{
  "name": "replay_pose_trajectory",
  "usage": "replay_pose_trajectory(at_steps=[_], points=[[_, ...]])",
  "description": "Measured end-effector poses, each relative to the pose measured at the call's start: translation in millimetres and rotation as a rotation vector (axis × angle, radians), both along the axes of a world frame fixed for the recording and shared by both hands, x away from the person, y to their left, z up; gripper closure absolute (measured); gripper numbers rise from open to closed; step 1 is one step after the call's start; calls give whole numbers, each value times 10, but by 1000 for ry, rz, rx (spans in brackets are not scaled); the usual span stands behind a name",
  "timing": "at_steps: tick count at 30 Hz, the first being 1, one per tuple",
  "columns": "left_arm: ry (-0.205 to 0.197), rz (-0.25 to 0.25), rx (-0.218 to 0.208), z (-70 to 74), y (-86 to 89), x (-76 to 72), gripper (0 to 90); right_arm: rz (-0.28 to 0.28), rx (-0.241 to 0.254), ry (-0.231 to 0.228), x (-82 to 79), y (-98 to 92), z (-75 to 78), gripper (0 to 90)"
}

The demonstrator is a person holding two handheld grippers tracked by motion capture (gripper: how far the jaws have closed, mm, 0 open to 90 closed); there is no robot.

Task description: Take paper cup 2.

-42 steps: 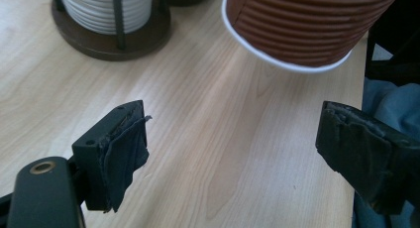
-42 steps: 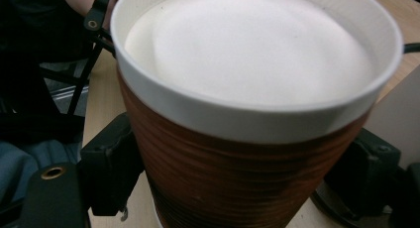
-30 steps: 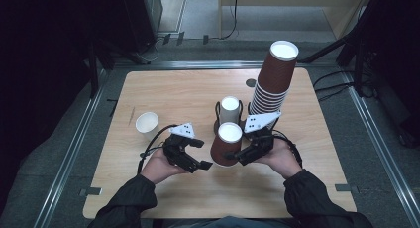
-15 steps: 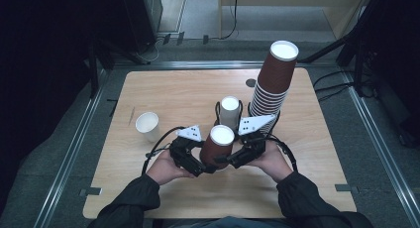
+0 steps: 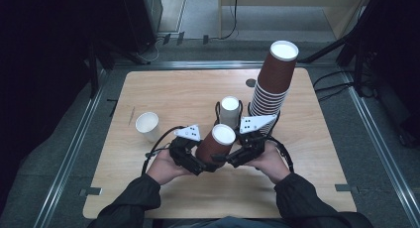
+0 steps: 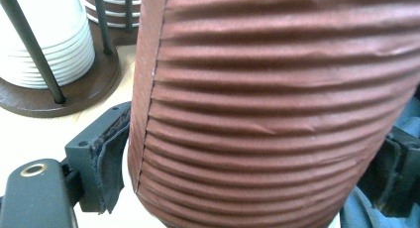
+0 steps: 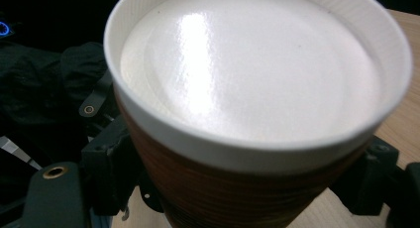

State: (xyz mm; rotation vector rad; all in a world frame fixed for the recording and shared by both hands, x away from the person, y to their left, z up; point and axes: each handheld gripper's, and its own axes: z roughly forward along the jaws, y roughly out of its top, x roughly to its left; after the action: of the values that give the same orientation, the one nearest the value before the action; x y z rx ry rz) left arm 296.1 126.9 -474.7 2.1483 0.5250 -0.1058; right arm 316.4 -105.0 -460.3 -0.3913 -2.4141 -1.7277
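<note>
Brown ribbed cup (image 5: pixel 214 144) upside down, pinched between left gripper (image 5: pixel 194 161) and right gripper (image 5: pixel 236 157), both clamped on it. Left jaws just closing in. Tall cup stack (image 5: pixel 273 84) right behind.

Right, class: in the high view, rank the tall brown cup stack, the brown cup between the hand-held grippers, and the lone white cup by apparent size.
1. Tall brown cup stack: largest.
2. Brown cup.
3. Lone white cup: looks smallest, though the brown cup is raised nearer the camera, so 2 and 3 are unsure.

Lab test cell, wooden table (image 5: pixel 173 94), metal floor rails (image 5: pixel 69 153), trailing cables (image 5: pixel 341 74)
</note>
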Motion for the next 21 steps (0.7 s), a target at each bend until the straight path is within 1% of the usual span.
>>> replay_pose_trajectory(at_steps=[1, 3, 4, 5, 6, 7, 8, 9, 10, 12, 14, 17, 18, 19, 21], points=[[-1, -3, 1, 2, 0, 1, 103, 1, -4, 1, 0, 0, 4, 184], [-15, -1, 11, 36, 12, -5, 109, -2, -7, 11, 2, 1, 12, 174], [-19, 2, 10, 54, 25, -7, 111, -9, -18, 20, -3, 8, 23, 152], [-20, 4, 7, 67, 42, -4, 114, -10, -35, 21, -1, 12, 38, 142], [-13, 3, 10, 76, 57, 1, 116, -15, -44, 23, -2, 14, 52, 141], [-18, 4, 17, 82, 73, 2, 117, -18, -49, 30, 0, 12, 66, 140], [-14, 0, 22, 87, 91, 5, 117, -22, -60, 33, 1, 7, 79, 139], [-9, -4, 25, 92, 107, 6, 117, -22, -68, 29, 1, -4, 89, 139], [-13, -5, 30, 94, 123, 6, 117, -19, -78, 21, -3, -18, 96, 139], [-15, -11, 50, 102, 145, 6, 117, -17, -115, -4, -17, -58, 109, 139], [-13, -14, 67, 105, 161, 15, 117, -20, -153, -17, -26, -104, 118, 139], [-12, -9, 80, 111, 186, 27, 116, -34, -185, -19, -38, -176, 126, 140], [-3, -10, 84, 110, 191, 34, 116, -33, -190, -17, -42, -198, 124, 141], [0, -10, 99, 108, 194, 40, 116, -36, -195, -20, -44, -212, 121, 143], [17, -22, 105, 107, 199, 59, 116, -42, -212, -22, -53, -239, 108, 147]])
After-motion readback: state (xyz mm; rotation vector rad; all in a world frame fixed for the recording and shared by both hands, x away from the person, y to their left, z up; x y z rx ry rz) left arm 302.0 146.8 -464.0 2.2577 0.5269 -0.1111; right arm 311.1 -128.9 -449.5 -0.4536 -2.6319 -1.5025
